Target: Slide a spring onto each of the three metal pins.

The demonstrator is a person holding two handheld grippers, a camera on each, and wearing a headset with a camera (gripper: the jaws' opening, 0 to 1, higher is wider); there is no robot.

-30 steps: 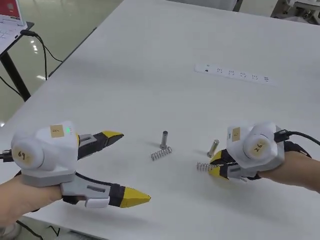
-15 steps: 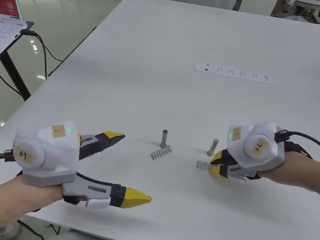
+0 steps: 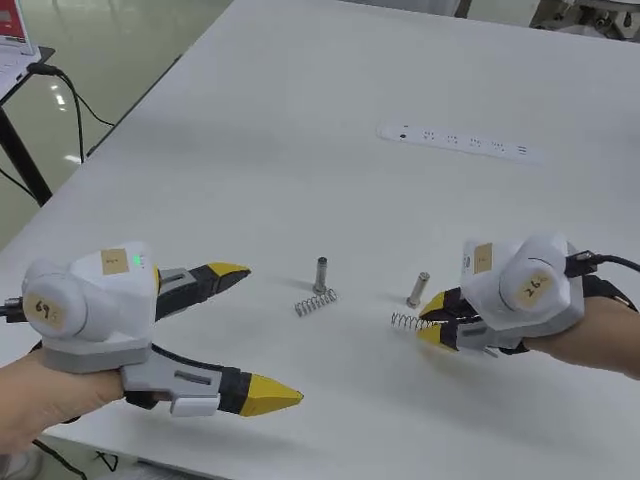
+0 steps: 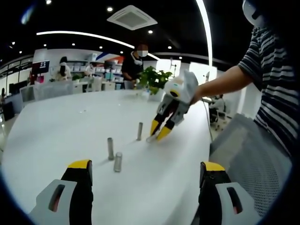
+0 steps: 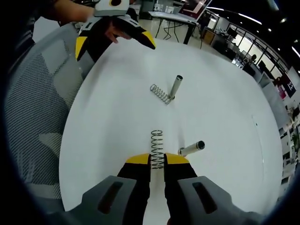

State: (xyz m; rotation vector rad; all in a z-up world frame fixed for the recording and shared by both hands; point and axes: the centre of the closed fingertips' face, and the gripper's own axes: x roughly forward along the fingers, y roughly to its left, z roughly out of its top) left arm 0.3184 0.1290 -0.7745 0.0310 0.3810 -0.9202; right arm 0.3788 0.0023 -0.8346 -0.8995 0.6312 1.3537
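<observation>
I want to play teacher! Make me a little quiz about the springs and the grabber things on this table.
1. True or false: the left gripper is open and holds nothing.
2. What is the right gripper pinching? A) a screw B) a spring C) a cable
3. Fill the gap: the other spring lies on the table right next to a standing metal ___.

Key: 1 true. 2 B. 3 pin.
</observation>
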